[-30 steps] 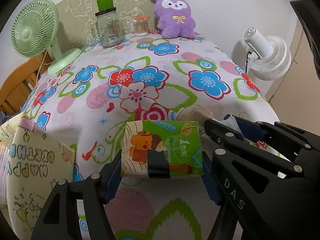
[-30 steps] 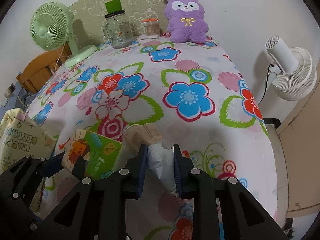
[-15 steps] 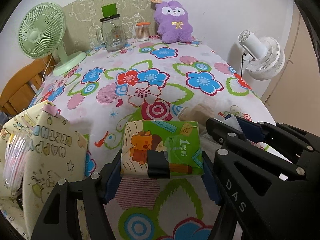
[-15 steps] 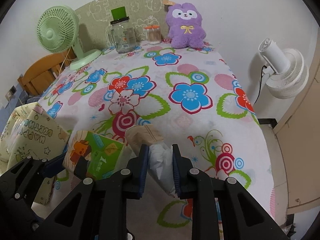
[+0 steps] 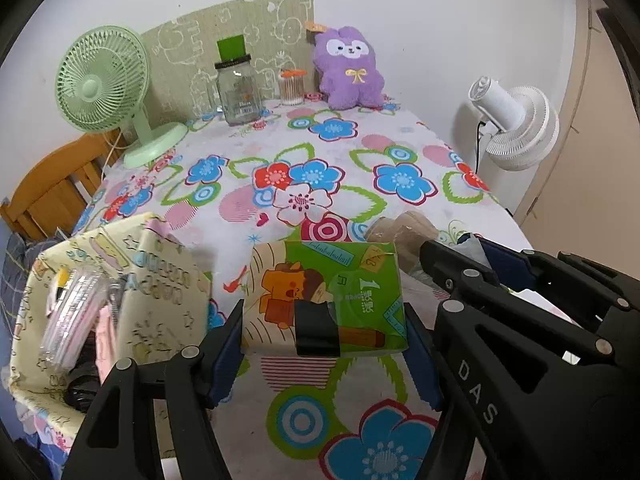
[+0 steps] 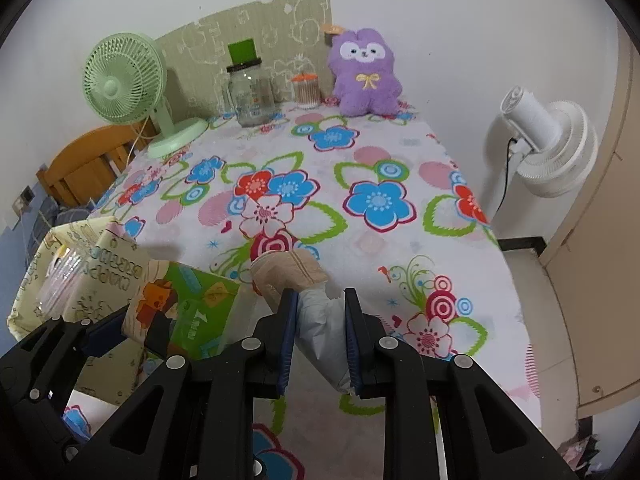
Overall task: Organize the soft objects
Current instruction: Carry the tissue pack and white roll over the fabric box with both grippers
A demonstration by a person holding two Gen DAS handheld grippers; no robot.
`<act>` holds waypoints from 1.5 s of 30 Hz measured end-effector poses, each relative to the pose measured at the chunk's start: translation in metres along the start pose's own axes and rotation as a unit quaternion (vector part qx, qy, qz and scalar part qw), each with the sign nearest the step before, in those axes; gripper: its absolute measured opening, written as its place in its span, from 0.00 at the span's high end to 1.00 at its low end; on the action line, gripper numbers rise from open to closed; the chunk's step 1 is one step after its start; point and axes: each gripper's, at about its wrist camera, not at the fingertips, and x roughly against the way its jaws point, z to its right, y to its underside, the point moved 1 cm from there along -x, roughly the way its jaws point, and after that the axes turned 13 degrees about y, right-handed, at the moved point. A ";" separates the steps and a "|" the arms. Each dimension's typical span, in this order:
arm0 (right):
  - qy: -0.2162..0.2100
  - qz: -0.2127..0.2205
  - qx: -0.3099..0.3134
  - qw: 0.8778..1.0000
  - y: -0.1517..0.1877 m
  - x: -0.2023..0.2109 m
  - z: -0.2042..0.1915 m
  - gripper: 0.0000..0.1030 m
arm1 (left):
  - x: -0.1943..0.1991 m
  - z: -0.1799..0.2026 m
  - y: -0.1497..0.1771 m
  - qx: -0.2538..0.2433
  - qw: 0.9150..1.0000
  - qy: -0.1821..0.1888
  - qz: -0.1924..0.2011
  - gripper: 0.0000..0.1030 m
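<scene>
My left gripper (image 5: 324,344) is shut on a green tissue pack (image 5: 326,296) with a cartoon print and holds it above the table's near edge. The pack also shows in the right wrist view (image 6: 184,312). My right gripper (image 6: 320,320) is shut on a clear bag of beige tissues (image 6: 316,312), its beige end (image 6: 288,276) sticking out ahead. A yellow "Happy Birthday" gift bag (image 5: 112,300) stands open at the left, with clear plastic packets inside. A purple plush toy (image 5: 348,68) sits at the table's far edge.
The table has a flowered cloth (image 5: 320,160). At the back stand a green desk fan (image 5: 108,88), a glass jar (image 5: 238,92) and a cotton-swab pot (image 5: 291,88). A white fan (image 5: 516,128) stands off the right side. A wooden chair (image 5: 52,188) is at the left.
Both grippers have drawn back toward the table's near edge and risen, each keeping its hold. The gift bag has come further into view at the left.
</scene>
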 end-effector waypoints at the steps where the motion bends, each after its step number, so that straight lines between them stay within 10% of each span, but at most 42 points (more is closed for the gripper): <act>1: 0.002 0.004 0.001 1.000 0.000 0.005 -0.001 0.75 | 0.004 0.000 0.000 0.000 1.000 0.000 0.003 0.29; 45: -0.011 0.121 0.025 0.992 -0.011 0.125 -0.051 0.75 | 0.120 -0.031 0.005 -0.003 0.995 -0.026 0.094 0.29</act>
